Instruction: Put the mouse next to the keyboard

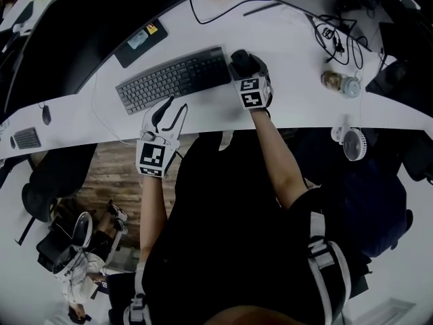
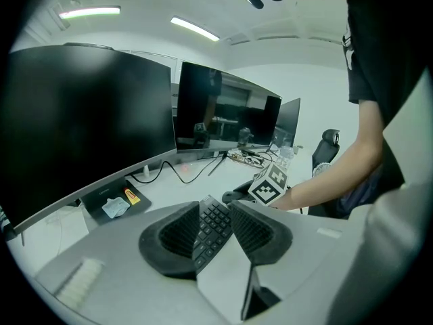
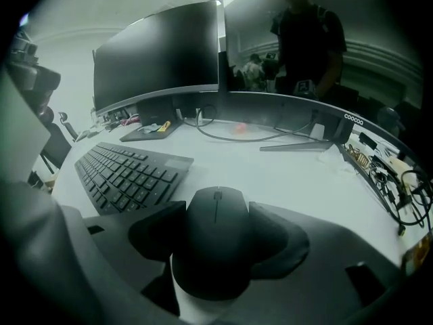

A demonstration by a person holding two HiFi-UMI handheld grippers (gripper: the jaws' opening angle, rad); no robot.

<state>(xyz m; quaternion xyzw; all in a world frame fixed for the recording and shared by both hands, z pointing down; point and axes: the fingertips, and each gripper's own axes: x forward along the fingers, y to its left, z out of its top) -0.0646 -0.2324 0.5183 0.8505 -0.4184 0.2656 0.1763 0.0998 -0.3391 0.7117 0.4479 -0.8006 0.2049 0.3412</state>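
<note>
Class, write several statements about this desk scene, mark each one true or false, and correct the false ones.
1. The right gripper has the black mouse between its jaws. True.
2. The left gripper is clamped on the keyboard. False: its jaws stand apart with nothing held; the keyboard lies beyond them.
3. In the head view, the mouse is at the keyboard's left end. False: it is at the right end.
4. The monitor screen is dark. True.
5. The desk top is black. False: it is white.
</note>
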